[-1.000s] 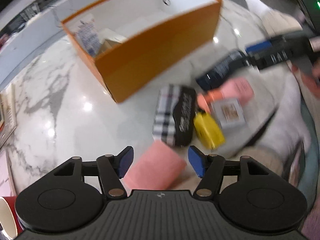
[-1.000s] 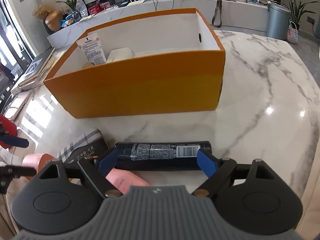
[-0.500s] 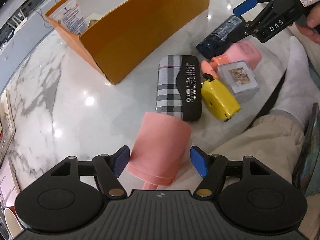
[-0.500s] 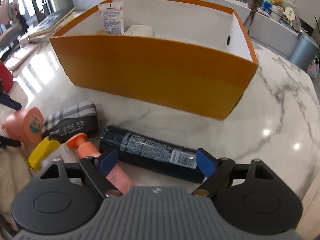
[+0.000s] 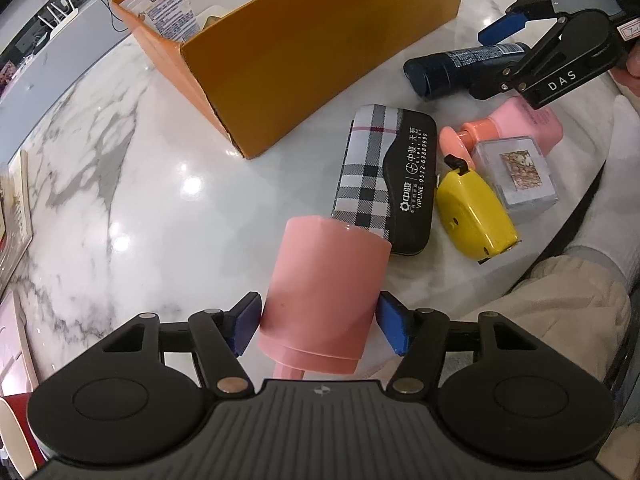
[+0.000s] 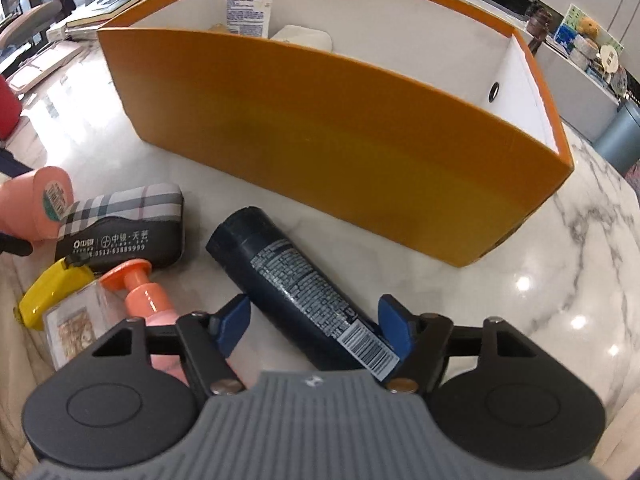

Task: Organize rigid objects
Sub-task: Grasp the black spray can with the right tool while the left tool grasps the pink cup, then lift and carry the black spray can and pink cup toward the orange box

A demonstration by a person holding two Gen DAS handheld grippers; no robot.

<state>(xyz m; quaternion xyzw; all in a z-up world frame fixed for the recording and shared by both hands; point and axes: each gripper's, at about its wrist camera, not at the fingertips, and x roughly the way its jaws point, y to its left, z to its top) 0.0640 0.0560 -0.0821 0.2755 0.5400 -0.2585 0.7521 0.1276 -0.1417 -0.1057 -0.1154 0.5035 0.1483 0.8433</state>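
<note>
Gripping pink bottle point(image 5: 324, 288), left gripper point(image 5: 320, 322) closed on its sides. Right gripper point(image 6: 314, 326) wide open, straddling dark spray can point(image 6: 296, 288); orange box point(image 6: 320, 136) at 12 o'clock.

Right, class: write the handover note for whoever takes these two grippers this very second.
Left gripper: pads against the pink bottle, which looks lifted off the table.
Right gripper: open, straddling the dark blue spray can lying on the marble table; not gripped yet.
Done: a white tube and a white item are in the orange box.
Left: both of the above, plus the plaid case, yellow tape measure, orange-pump bottle and clear box, all beside the box.
</note>
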